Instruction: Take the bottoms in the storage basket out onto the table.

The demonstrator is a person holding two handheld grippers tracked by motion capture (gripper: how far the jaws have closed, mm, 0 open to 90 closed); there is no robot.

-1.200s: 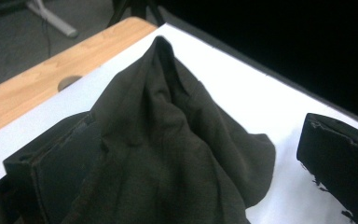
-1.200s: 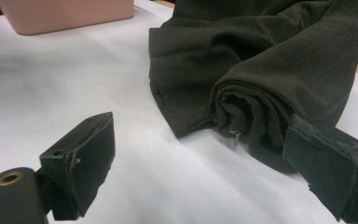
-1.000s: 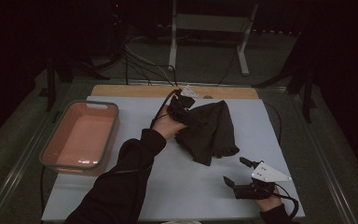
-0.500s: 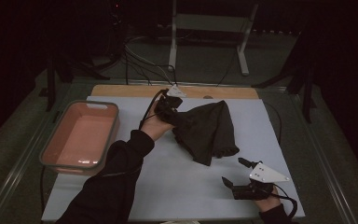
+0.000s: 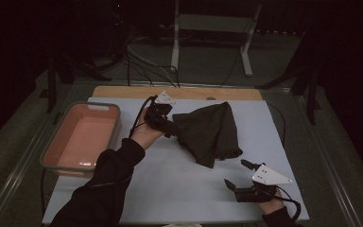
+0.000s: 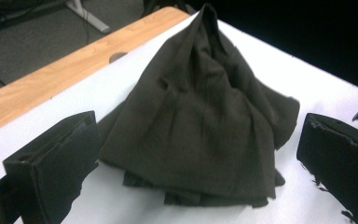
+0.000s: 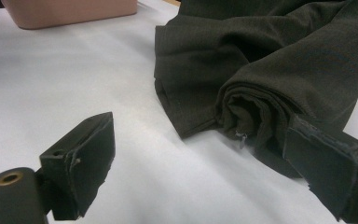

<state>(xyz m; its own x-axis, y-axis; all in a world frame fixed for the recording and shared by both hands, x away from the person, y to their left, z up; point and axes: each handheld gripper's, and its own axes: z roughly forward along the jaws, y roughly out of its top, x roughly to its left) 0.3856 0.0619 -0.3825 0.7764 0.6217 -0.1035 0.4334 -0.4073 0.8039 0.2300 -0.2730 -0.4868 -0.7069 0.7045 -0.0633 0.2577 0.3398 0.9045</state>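
1. Dark cloth (image 5: 210, 132) bunched in a heap at tabletop (image 5: 170, 189) centre, toward 12 o'clock
2. Left claw (image 5: 170, 126) at cloth's 9 o'clock edge, jaws apart, nothing gripped
3. Right claw (image 5: 238, 174) at cloth's 5 o'clock, near, jaws apart, empty
4. Pink tub (image 5: 82, 139) at 9 o'clock edge of tabletop

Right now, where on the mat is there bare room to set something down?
Free: the near strip between the pink bin and the right gripper, and the mat right of the dark cloth. Crowded: the far middle, where the left gripper meets the cloth.
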